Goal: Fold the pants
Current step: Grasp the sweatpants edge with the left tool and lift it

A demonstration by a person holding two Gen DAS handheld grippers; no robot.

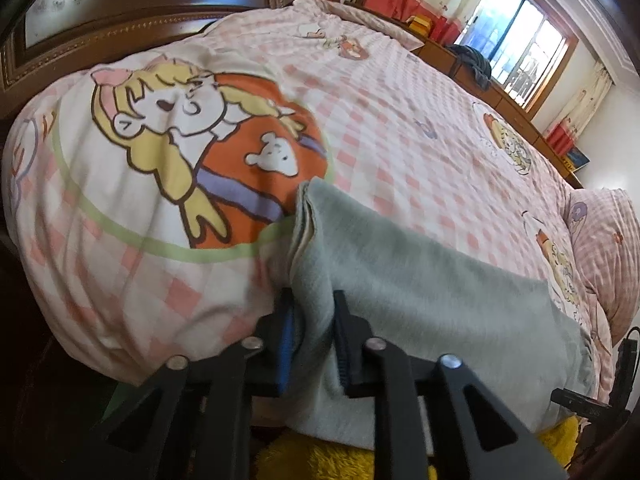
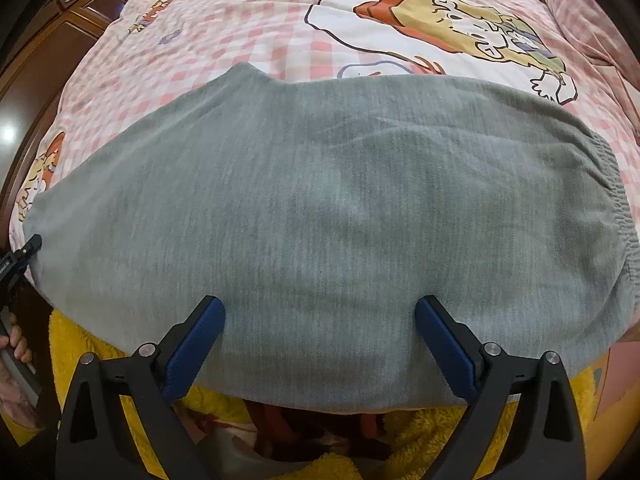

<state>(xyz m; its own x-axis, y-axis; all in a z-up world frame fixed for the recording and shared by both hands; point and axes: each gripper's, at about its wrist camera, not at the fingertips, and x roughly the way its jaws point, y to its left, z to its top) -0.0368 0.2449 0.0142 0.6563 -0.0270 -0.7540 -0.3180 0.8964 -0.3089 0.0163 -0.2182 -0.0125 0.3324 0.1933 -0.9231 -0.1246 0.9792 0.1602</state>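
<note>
Where the left wrist looks, the left gripper point(image 1: 310, 316) jaws clench the soft grey fleece pants point(image 1: 400, 280) at their layered edge on the pink checked bed quilt point(image 1: 400, 128). Right wrist: right gripper point(image 2: 320, 320) jaws released over limp, light cloth; best gripped at the near hem.

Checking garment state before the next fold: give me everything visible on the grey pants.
The grey pants look like soft fleecy knit, already folded into a broad flat panel lying on the pink checked quilt. A ribbed elastic waistband shows at the right edge. The near edge overhangs a yellow fuzzy blanket. The left gripper is clamped on the layered left end; the right gripper is open, with the fabric's near edge between its fingers.
</note>
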